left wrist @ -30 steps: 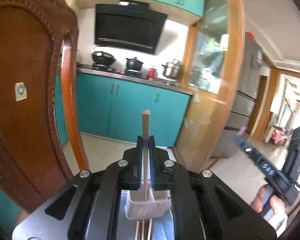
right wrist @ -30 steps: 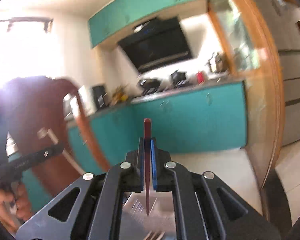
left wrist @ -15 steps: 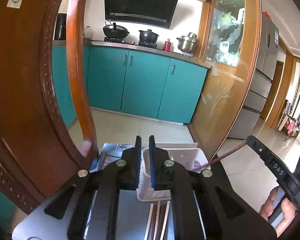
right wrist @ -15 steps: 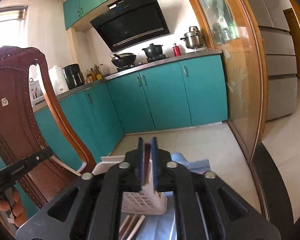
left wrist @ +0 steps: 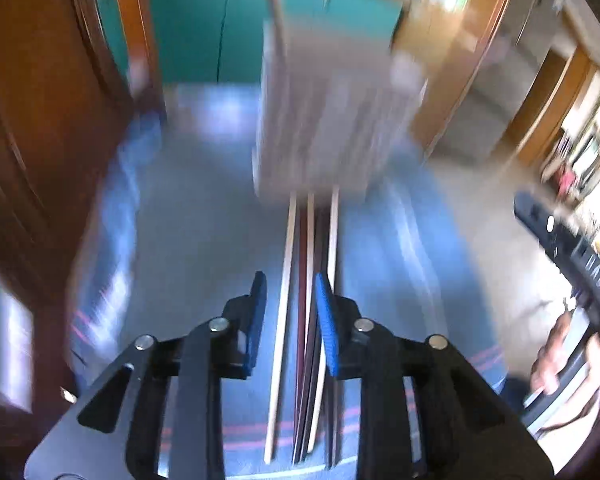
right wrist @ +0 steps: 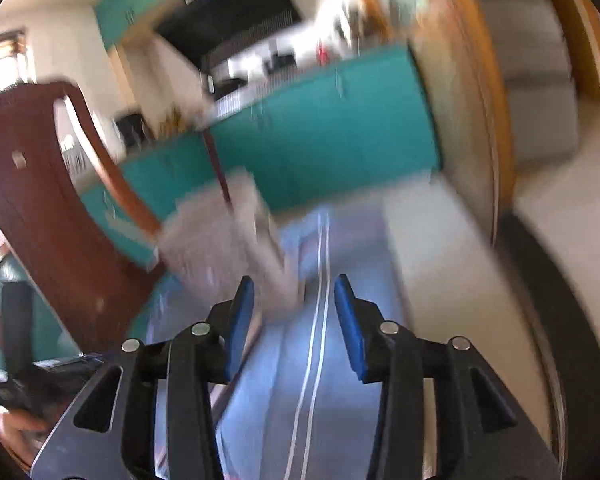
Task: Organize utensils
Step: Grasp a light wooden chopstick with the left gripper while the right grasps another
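Left wrist view, heavy blur: left tool (left wrist: 290,312) points down at the table (left wrist: 188,240), which has a blue cloth on it. Its jaws are opening, gap narrow, nothing pinched. A row of chopsticks (left wrist: 312,280) lies flat on the cloth, pale and dark ones side by side, running between and under the blue pads (left wrist: 326,320) toward the white basket (left wrist: 324,120). Pads don't press on them. Basket stands upright at the far end of the chopsticks, one stick (left wrist: 274,4) poking up from its left side. Chair (left wrist: 40,120) sits at left, teal cabinets (left wrist: 204,24) behind. Right tool (left wrist: 572,264) at the right edge, gripped by a hand (left wrist: 556,364).

Right wrist view, also blurred: right tool (right wrist: 296,320) has jaws opening, about mid-width, empty. Basket (right wrist: 220,240) sits just ahead and left of the fingers, a dark red chopstick (right wrist: 218,168) standing tilted in it. Blue cloth (right wrist: 340,360) below the jaws. Chair (right wrist: 40,200) at left.
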`<state>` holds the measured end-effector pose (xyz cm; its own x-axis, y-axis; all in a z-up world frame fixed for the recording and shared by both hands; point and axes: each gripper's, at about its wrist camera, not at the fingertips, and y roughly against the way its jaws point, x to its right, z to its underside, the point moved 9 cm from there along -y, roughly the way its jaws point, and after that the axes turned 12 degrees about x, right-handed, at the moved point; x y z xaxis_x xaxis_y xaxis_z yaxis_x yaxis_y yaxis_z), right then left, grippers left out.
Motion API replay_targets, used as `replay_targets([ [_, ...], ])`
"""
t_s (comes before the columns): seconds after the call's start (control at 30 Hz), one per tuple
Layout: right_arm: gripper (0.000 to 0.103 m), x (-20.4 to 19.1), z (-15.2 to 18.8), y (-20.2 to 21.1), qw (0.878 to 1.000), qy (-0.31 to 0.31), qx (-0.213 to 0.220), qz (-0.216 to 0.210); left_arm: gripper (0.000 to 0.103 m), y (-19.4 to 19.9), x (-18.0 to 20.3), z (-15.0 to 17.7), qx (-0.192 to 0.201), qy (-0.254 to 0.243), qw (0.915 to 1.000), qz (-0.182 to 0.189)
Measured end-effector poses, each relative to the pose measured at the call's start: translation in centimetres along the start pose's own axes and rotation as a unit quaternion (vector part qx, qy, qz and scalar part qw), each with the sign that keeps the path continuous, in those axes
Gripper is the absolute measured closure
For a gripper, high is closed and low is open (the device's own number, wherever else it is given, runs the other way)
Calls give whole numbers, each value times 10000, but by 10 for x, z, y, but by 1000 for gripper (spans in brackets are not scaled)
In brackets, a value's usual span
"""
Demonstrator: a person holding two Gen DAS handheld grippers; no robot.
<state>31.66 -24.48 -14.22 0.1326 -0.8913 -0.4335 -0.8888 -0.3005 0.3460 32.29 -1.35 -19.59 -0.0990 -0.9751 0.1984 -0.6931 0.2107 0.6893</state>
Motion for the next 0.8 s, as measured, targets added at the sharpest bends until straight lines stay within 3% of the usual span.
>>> replay_targets([
  [0.1, 61, -6, 29, -16, 9985, -21, -513, -163, 80, -21, 2, 28, -361, -189, 9991, -152],
  [0.27, 61, -31, 50, -28, 9945, 308, -878, -479, 91, -30, -10, 40, -435, -269, 9969, -603],
  [0.43, 61, -50, 78, -45, 9844, 711, -1550, -437, 94, -21, -16, 47, -473, 65, 9975, -522],
  [0.57, 61, -76, 110, -68, 9657, 996, -2348, -490, 94, -11, -13, 54, -534, 84, 9976, -431],
  [0.73, 61, -96, 131, -94, 9568, 926, -2700, -558, 94, -1, -10, 64, -608, -21, 9975, -370],
  [0.8, 75, -96, 133, -100, 9574, 899, -2703, -468, 94, -1, -8, 65, -618, -103, 9973, -380],
])
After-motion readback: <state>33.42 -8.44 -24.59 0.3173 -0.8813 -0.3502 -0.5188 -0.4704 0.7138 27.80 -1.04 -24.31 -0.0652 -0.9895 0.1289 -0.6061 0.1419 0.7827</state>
